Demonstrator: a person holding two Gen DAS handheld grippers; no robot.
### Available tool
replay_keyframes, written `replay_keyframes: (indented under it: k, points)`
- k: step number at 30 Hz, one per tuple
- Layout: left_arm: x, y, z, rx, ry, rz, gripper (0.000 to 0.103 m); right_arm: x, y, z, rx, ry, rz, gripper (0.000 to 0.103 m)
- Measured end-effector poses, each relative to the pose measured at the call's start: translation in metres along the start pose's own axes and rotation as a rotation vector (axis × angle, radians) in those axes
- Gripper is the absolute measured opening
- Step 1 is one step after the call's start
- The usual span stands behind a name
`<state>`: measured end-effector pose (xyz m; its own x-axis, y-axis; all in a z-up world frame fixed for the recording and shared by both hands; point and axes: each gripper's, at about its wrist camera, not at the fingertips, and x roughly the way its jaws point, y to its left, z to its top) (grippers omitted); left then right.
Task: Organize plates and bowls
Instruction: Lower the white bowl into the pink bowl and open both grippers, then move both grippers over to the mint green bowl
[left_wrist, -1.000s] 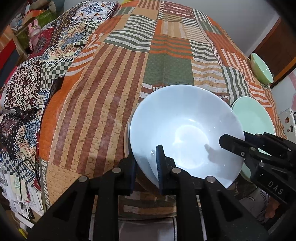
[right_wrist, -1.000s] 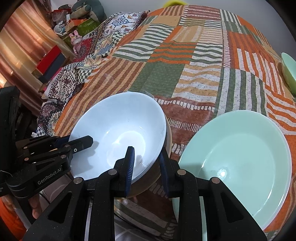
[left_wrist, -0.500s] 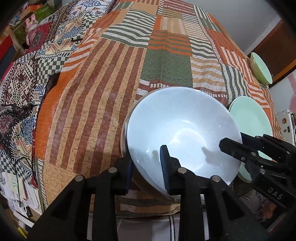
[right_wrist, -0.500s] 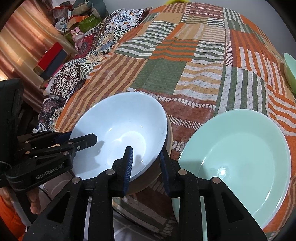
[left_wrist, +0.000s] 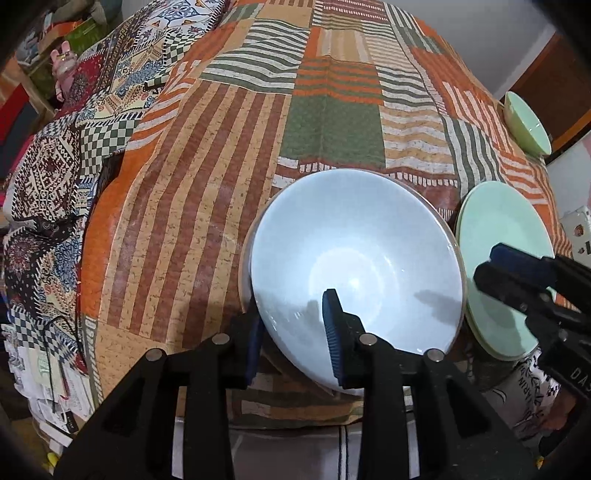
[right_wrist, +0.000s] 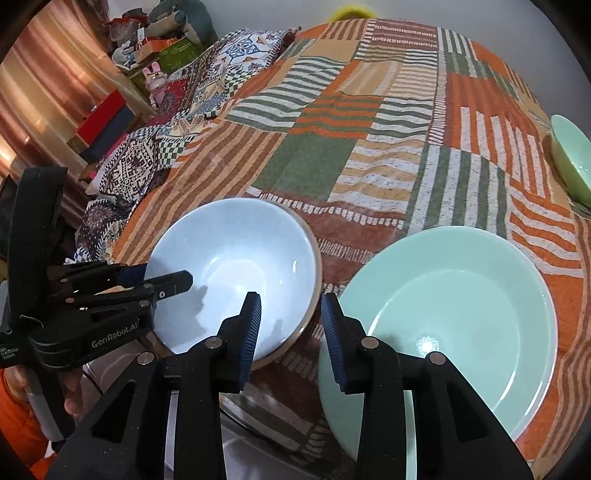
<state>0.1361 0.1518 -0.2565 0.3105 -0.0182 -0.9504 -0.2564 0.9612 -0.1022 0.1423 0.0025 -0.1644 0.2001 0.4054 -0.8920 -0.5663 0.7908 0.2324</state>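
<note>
Clutter (right_wrist: 155, 55) is seen at ten o'clock; the pale blue bowl's (left_wrist: 354, 258) rim is straddled by both grippers, the left (left_wrist: 293, 332) and right (right_wrist: 290, 328) jaws just opened and apart, unclamped; a green plate (right_wrist: 461, 314) lies at three o'clock.

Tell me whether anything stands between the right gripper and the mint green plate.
Nothing visible does. The right gripper hangs with its jaws apart over the gap between the pale blue bowl and the mint green plate. Only bare patchwork tablecloth lies between them, and the plate's near rim is uncovered beside the gripper's right finger.
</note>
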Motion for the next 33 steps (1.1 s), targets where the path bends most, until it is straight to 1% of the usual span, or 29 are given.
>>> replay_keyframes:
  k: [3,5,7,8,12,15,20,22,23,25,31,33]
  points:
    - [-0.007,-0.003,-0.001,0.016,-0.011,0.03,0.033,-0.008,-0.004,-0.001,0.008,-0.014,-0.005,0.031]
    - [-0.012,0.0,-0.001,0.016,-0.025,0.048,0.037,-0.014,-0.008,-0.002,0.012,-0.026,-0.012,0.031]
    - [-0.021,0.003,0.0,0.004,-0.061,0.052,0.047,-0.021,-0.012,-0.003,0.017,-0.039,-0.02,0.031]
    - [-0.024,0.004,0.001,0.001,-0.071,0.052,0.049,-0.026,-0.015,-0.004,0.023,-0.048,-0.025,0.032]
    - [-0.042,0.0,0.006,0.006,-0.107,0.051,0.049,-0.041,-0.026,-0.008,0.044,-0.079,-0.043,0.032]
    - [-0.059,-0.01,0.011,0.026,-0.145,0.037,0.049,-0.054,-0.036,-0.012,0.062,-0.106,-0.065,0.032]
    - [-0.095,-0.042,0.014,0.089,-0.247,0.0,0.053,-0.08,-0.061,-0.017,0.104,-0.153,-0.127,0.032]
    - [-0.111,-0.057,0.016,0.121,-0.297,-0.013,0.056,-0.094,-0.074,-0.02,0.131,-0.171,-0.154,0.032]
    - [-0.123,-0.068,0.016,0.144,-0.335,-0.022,0.057,-0.1,-0.08,-0.021,0.142,-0.181,-0.165,0.032]
    - [-0.14,-0.085,0.017,0.177,-0.391,-0.041,0.059,-0.117,-0.091,-0.023,0.167,-0.211,-0.192,0.032]
    - [-0.174,-0.13,0.022,0.252,-0.509,-0.116,0.061,-0.17,-0.128,-0.027,0.248,-0.316,-0.273,0.033]
    - [-0.179,-0.142,0.024,0.266,-0.527,-0.139,0.063,-0.187,-0.141,-0.027,0.284,-0.35,-0.299,0.039]
